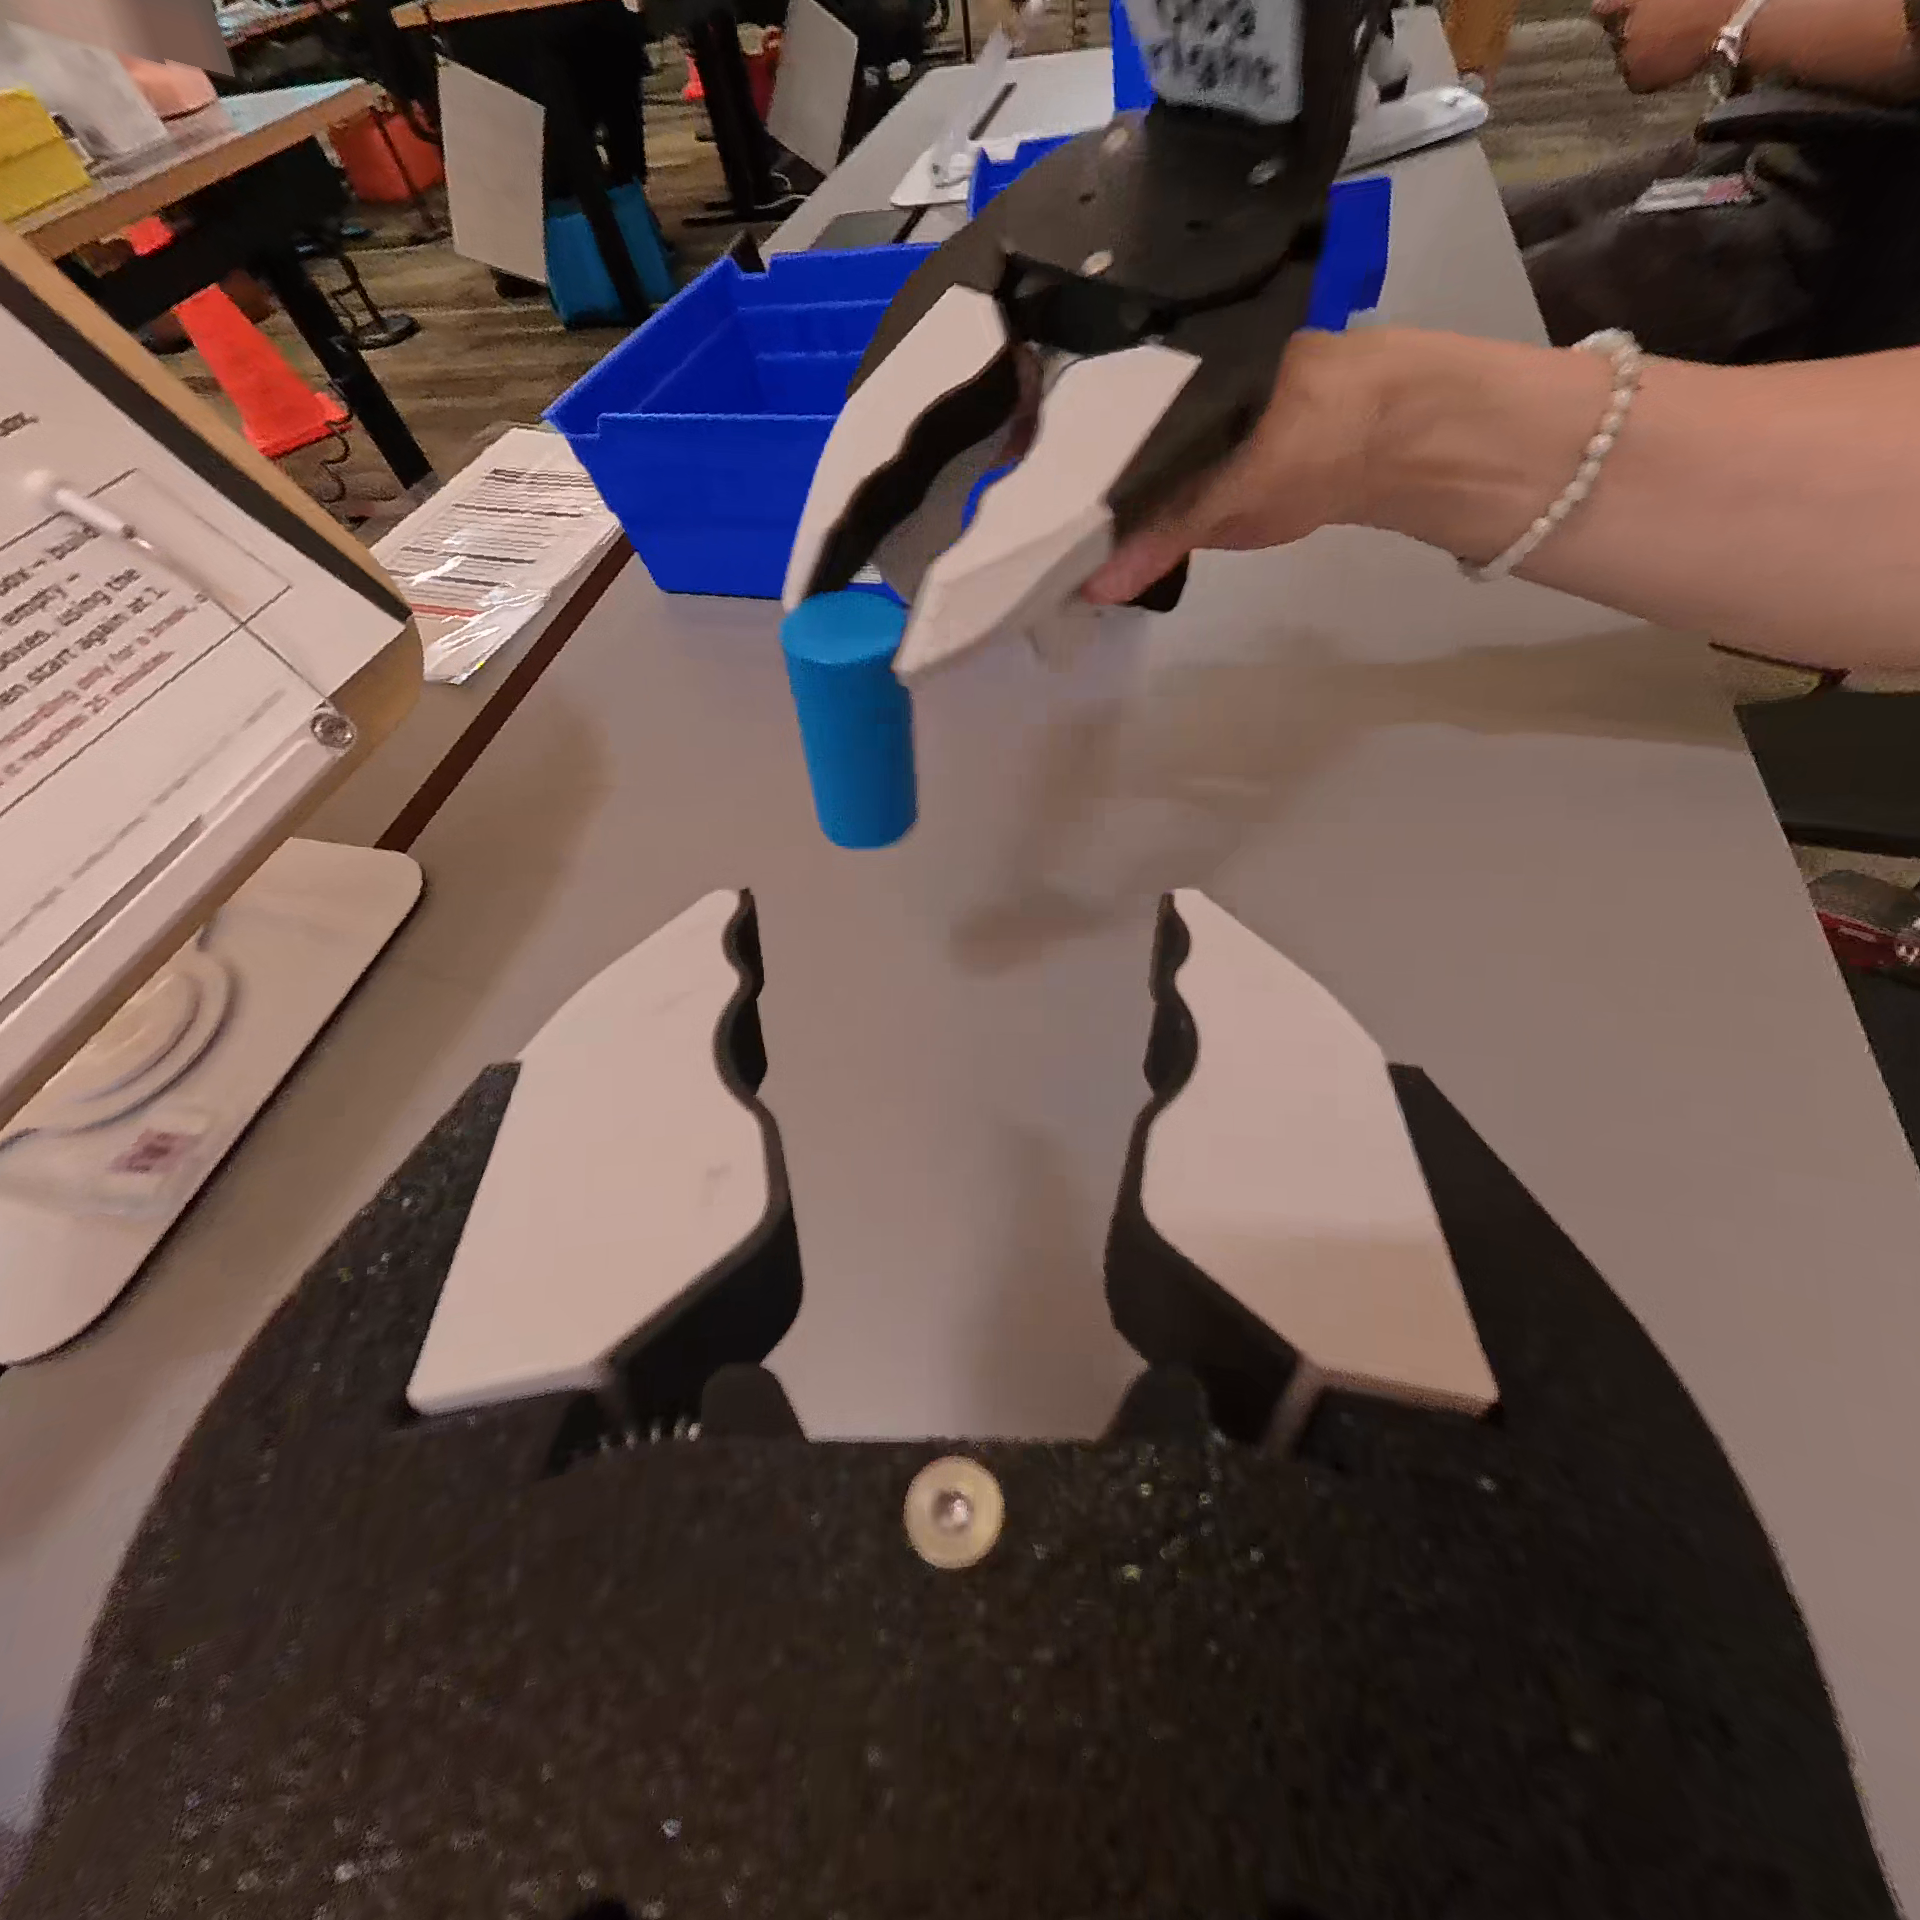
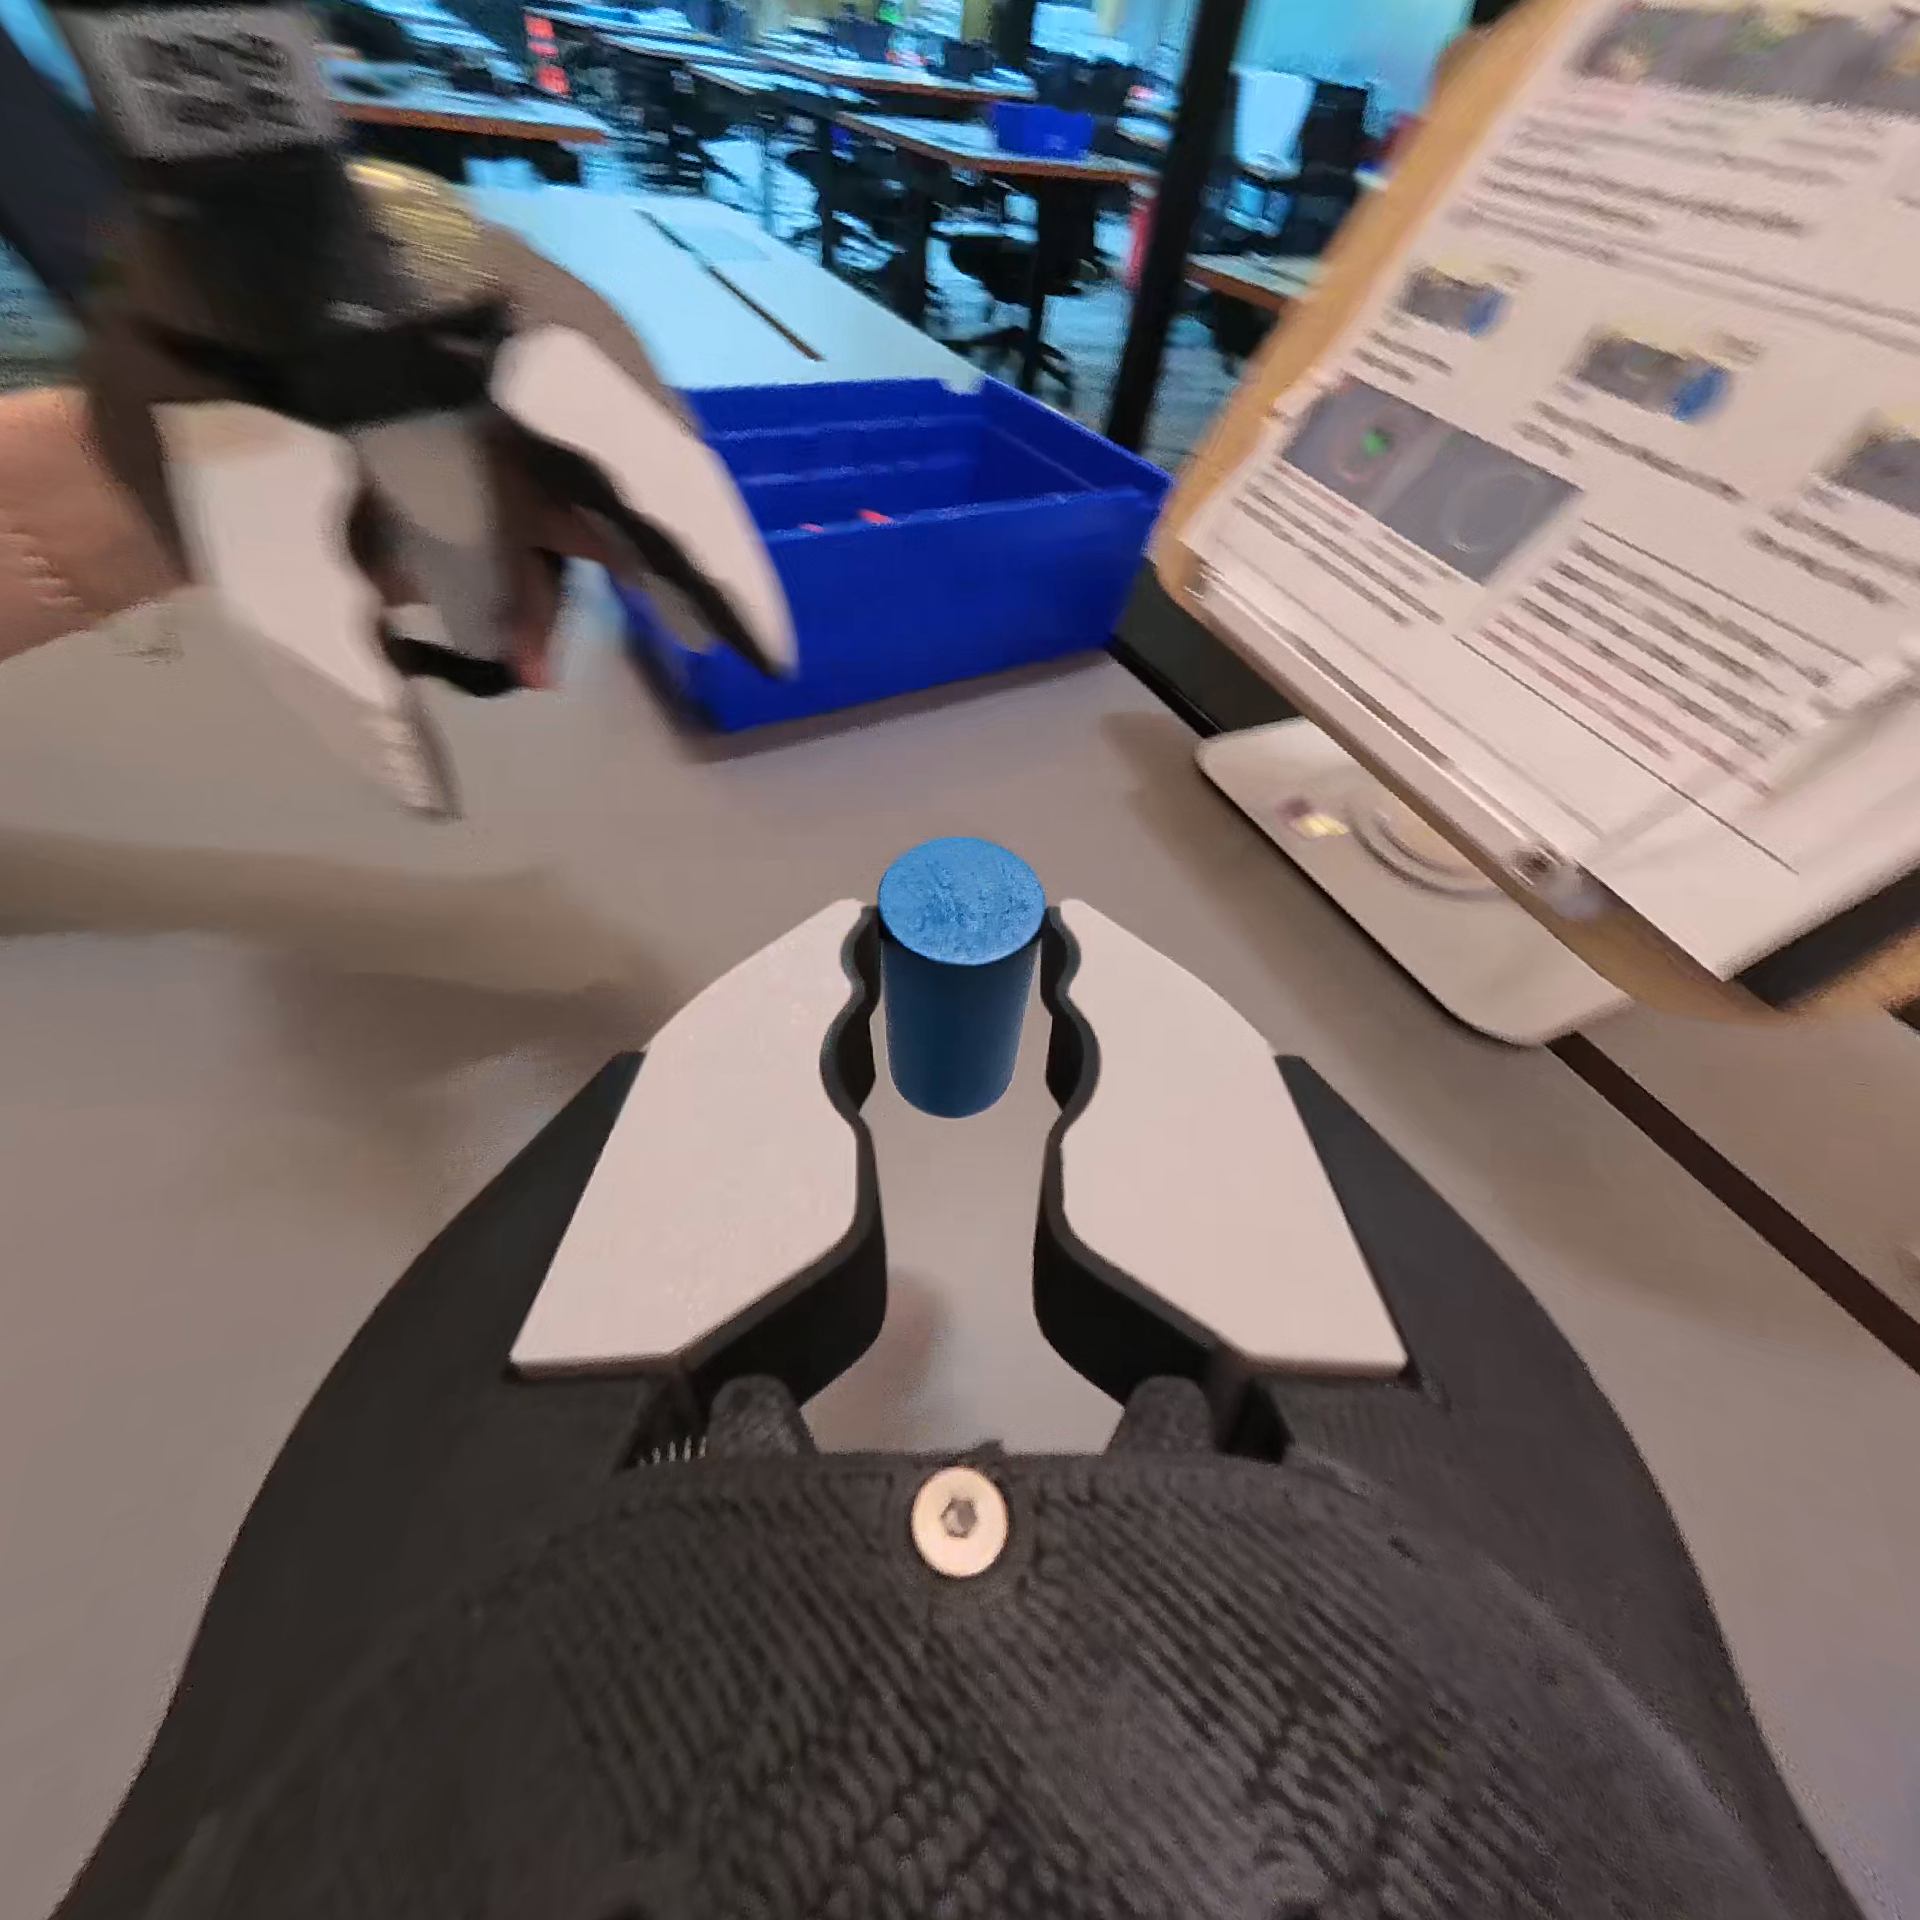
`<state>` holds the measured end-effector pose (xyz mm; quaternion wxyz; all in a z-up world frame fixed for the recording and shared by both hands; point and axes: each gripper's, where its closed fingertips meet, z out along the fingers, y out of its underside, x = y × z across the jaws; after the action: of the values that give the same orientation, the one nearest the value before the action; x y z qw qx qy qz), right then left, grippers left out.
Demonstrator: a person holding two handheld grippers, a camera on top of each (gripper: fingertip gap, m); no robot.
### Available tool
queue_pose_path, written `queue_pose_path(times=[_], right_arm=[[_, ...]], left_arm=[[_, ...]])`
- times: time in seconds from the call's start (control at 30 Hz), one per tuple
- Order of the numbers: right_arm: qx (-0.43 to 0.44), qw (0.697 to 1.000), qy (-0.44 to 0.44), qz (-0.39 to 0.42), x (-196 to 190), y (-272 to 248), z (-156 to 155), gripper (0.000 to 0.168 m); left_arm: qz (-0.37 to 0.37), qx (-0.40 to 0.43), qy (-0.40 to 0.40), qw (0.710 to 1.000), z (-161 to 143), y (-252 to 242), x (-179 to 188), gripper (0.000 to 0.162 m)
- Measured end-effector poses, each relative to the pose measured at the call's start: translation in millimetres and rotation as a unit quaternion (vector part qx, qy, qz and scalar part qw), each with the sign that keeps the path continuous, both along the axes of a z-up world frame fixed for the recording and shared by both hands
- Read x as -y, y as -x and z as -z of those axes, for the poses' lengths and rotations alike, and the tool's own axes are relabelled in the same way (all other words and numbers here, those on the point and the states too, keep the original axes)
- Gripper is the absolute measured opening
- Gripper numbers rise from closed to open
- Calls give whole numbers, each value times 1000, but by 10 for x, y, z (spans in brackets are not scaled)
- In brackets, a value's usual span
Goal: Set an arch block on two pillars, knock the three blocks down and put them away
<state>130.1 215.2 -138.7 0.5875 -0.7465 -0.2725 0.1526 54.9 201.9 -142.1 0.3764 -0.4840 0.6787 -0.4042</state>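
My right gripper [image 2: 958,920] is shut on a blue cylinder [image 2: 956,1018], gripping it near its top between the fingertips. The cylinder hangs slightly tilted above the grey table [image 2: 312,1143]. In the left wrist view, a hand holds the right gripper [image 1: 854,636] over the table's middle with the cylinder [image 1: 854,738] below its tips. My left gripper [image 1: 956,914] is open wide and empty, low over the table, a short way in front of the cylinder. It shows blurred at the upper left of the right wrist view [image 2: 597,722].
A blue bin [image 1: 707,488] stands behind the cylinder and holds small red pieces [image 2: 873,516]. A second blue bin [image 1: 1351,249] is farther back. A tilted document stand [image 1: 156,623] stands at the table's left side, with a sleeved paper [image 1: 499,551] beyond it. Orange cones [image 1: 249,364] stand on the floor. Spacing between my two grippers at the tips: around 9 cm.
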Motion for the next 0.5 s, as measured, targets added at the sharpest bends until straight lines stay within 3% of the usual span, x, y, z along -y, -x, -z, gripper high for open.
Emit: queue_pose_path(times=[0.17,0.3,0.5], right_arm=[[-28,992,37,121,-321,-649,322,30],[-27,989,49,138,-403,-773,556,30],[3,993,64,100,-419,-670,802,30]], left_arm=[[-17,25,25,999,-9,137,19,69],[-24,36,40,998,68,225,62,68],[-13,33,71,997,193,308,147,68]])
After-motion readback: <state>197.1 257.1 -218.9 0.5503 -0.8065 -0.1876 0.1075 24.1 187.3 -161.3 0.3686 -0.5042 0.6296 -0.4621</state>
